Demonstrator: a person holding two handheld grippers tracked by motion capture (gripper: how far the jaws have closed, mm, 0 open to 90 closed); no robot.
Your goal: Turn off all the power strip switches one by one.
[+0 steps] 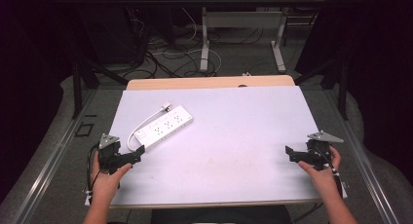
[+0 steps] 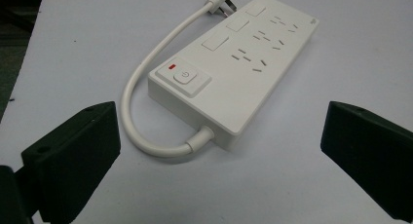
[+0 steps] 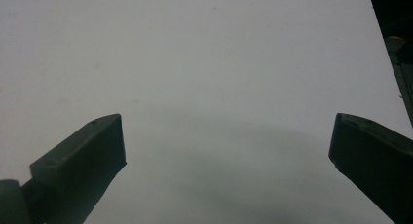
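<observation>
- Your left gripper (image 2: 219,151): jaws wide apart, empty, facing the power strip (image 2: 234,68) just ahead on the counter (image 1: 234,151).
- Your right gripper (image 3: 229,160): jaws apart, nothing held, well away from it.
- Strip untouched; grasp not started.

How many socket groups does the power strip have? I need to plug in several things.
3, in a row along the power strip: nearest the switch, middle, and far end by the plug. None looks hidden.
</observation>
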